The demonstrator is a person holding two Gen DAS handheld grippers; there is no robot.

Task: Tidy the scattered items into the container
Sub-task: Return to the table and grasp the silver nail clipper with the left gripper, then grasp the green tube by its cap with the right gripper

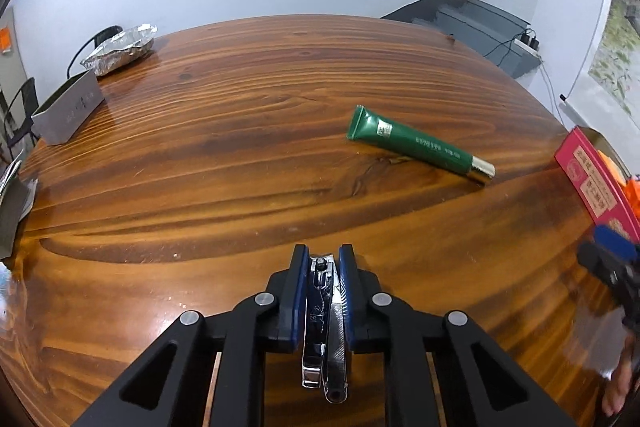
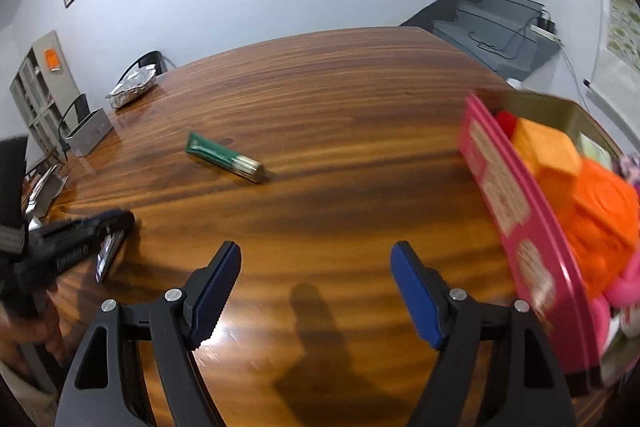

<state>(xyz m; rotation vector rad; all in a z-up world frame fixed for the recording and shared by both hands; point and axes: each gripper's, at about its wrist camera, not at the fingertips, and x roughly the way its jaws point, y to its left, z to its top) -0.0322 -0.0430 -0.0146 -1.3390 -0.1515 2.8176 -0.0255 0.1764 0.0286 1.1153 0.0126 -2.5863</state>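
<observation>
My left gripper [image 1: 323, 255] is shut on a shiny metal nail clipper [image 1: 325, 323], which runs lengthwise between the blue pads above the wooden table [image 1: 240, 147]. A green tube [image 1: 416, 145] with a gold cap lies on the table ahead and to the right. The pink container [image 1: 592, 187] shows at the right edge. In the right wrist view my right gripper [image 2: 316, 259] stands open with nothing between its fingers. The pink container [image 2: 512, 203], holding orange and pink items, is just to its right. The green tube [image 2: 224, 157] lies ahead to the left, and the left gripper [image 2: 100, 227] with the nail clipper [image 2: 109, 253] shows at far left.
A grey box [image 1: 68, 111] and a crumpled foil packet [image 1: 120, 49] sit at the table's far left. Another grey object [image 1: 12, 211] lies at the left edge. Chairs stand behind the table, grey steps with cables at the back right. A hand [image 2: 24, 327] holds the left gripper.
</observation>
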